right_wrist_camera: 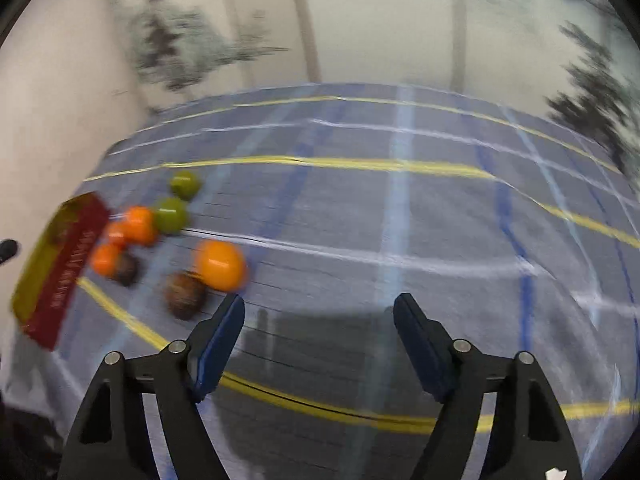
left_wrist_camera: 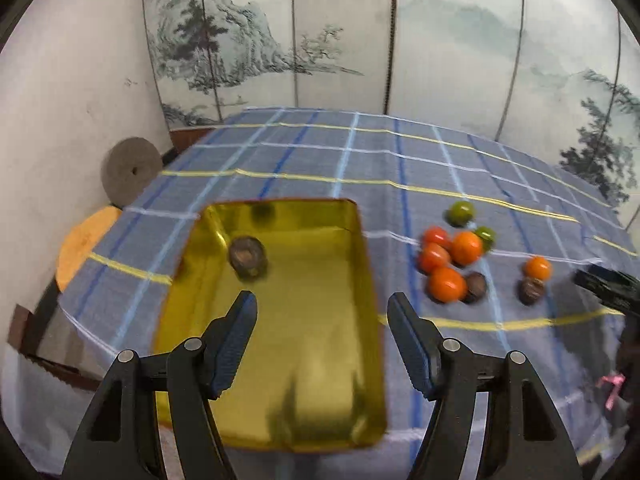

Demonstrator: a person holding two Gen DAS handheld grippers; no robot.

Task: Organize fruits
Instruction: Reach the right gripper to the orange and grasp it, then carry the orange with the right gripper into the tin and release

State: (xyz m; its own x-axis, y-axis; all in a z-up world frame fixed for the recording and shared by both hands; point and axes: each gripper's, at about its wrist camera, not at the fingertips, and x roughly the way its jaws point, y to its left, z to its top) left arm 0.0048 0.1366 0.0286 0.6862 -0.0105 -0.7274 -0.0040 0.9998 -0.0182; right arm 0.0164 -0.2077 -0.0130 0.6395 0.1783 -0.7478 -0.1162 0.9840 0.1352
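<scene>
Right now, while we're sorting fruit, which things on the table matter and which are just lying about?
For the job:
- gold tray, one dark brown fruit in it
- loose fruit on the cloth: orange ones, green ones, brown ones

Just lying about:
- grey disc against the wall
- checked tablecloth
- painted screen

Count: 1 gold tray (left_wrist_camera: 332, 360), 5 orange fruits (left_wrist_camera: 466, 247), 2 green fruits (left_wrist_camera: 461, 213), 3 brown fruits (left_wrist_camera: 532, 290), one of them in the tray.

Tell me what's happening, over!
Both grippers open, empty. One brown fruit in gold tray. Other fruits on cloth. Nothing blocking.
</scene>
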